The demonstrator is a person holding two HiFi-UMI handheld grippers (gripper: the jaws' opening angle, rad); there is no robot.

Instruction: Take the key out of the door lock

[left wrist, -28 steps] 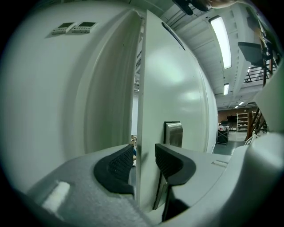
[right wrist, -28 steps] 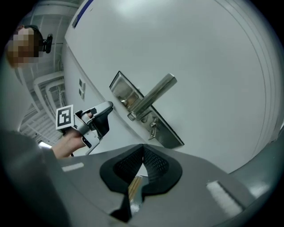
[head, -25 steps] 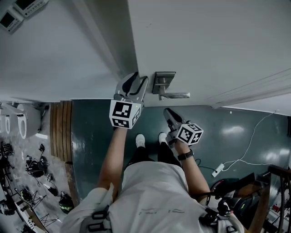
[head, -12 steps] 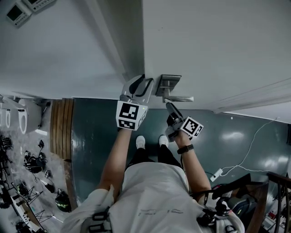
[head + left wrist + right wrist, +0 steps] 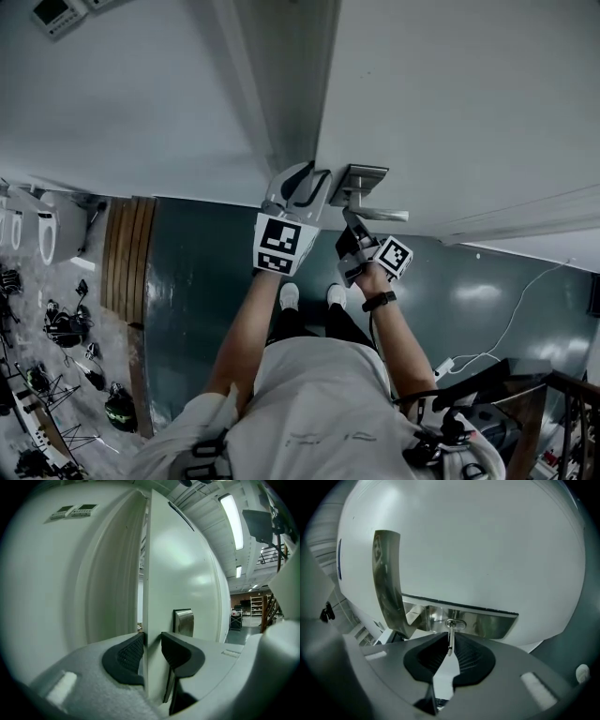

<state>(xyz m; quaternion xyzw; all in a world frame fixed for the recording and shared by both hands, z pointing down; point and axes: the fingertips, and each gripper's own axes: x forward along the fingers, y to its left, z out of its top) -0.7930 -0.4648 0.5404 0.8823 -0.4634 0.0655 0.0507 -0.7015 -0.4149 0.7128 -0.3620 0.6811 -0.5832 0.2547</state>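
Observation:
A thin metal key (image 5: 450,641) sticks out of the lock cylinder (image 5: 455,623) in the steel plate (image 5: 492,624), below the lever handle (image 5: 386,583). My right gripper (image 5: 450,649) has the key between its pads; the jaws are closing, with narrow slits still showing beside the key. In the head view that gripper (image 5: 350,227) sits just under the handle (image 5: 380,215), and the key is hidden there. My left gripper (image 5: 152,645) straddles the white door's edge (image 5: 153,592). Its jaws are closing, with both pads against the door. It shows left of the plate in the head view (image 5: 307,187).
The door (image 5: 450,94) stands slightly ajar from its frame (image 5: 272,103). Wall control panels (image 5: 52,11) hang at upper left. On the green floor below are wooden slats (image 5: 122,262), gear (image 5: 66,328) and a white cable (image 5: 511,314). The person's shoes (image 5: 291,295) are under the handle.
My right gripper has risen from below the handle up to the lock, close under the lever. The left gripper has stayed at the door's edge.

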